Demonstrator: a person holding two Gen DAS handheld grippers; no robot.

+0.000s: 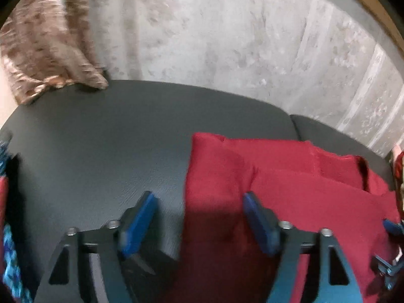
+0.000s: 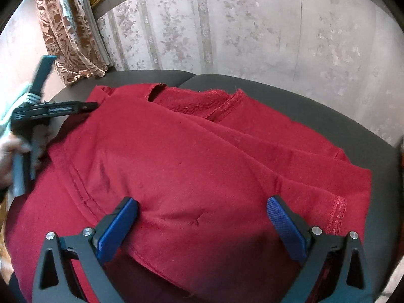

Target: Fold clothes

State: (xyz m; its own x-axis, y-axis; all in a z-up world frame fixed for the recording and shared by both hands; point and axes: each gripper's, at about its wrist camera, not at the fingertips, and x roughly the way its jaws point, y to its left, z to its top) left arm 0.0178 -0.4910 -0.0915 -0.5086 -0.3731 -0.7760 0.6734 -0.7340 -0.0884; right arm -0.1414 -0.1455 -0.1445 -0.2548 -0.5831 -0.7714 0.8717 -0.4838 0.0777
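Red garment (image 2: 192,156) lies folded on your dark seat cushion (image 2: 315,108); no label or writing is legible. Your left gripper (image 1: 199,209) and right gripper (image 2: 202,217) both gape wide above it, holding nothing.

The red garment (image 2: 192,166) runs off the lower edge (near hem unseen); the left tool (image 2: 38,116) is blurred.

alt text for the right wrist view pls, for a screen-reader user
The open right gripper hovers over a folded red garment lying on a dark grey cushioned seat, nothing between its blue pads. At the left edge a hand holds the left gripper at the garment's edge. Behind are floral wallpaper and a brown patterned curtain.
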